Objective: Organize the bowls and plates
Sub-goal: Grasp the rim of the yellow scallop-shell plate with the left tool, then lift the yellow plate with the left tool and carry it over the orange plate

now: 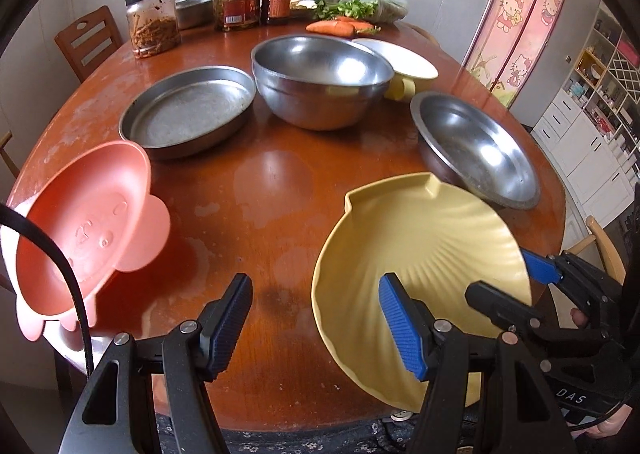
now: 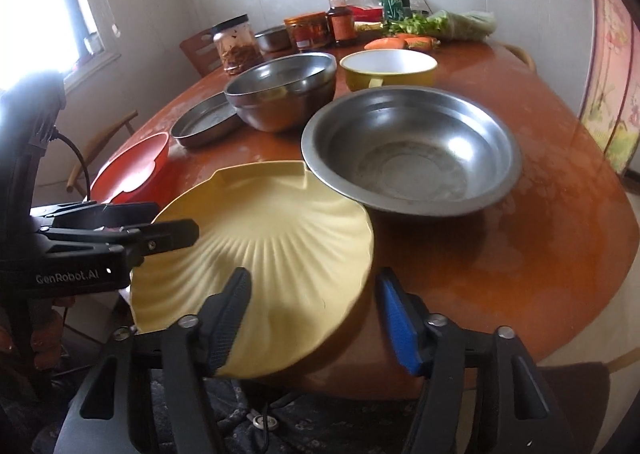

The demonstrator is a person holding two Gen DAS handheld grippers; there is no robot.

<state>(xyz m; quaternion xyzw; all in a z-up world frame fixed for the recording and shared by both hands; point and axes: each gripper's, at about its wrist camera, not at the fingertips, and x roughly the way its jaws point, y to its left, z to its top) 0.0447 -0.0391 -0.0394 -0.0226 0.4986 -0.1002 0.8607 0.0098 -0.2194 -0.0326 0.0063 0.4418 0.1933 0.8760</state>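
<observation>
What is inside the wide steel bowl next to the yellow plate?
The steel bowl holds no food or dishes; only its scuffed, shiny bottom shows. The yellow plate rim covers a small part of the bowl's near-left edge, so what is there cannot be seen.

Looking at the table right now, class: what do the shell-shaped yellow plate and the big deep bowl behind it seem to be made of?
Yellow plate: probably plastic or melamine; matte, even colour, moulded ribs fanning out like a shell.
Deep bowl: metal, likely stainless steel; silver-grey with mirror-like reflections inside.
</observation>
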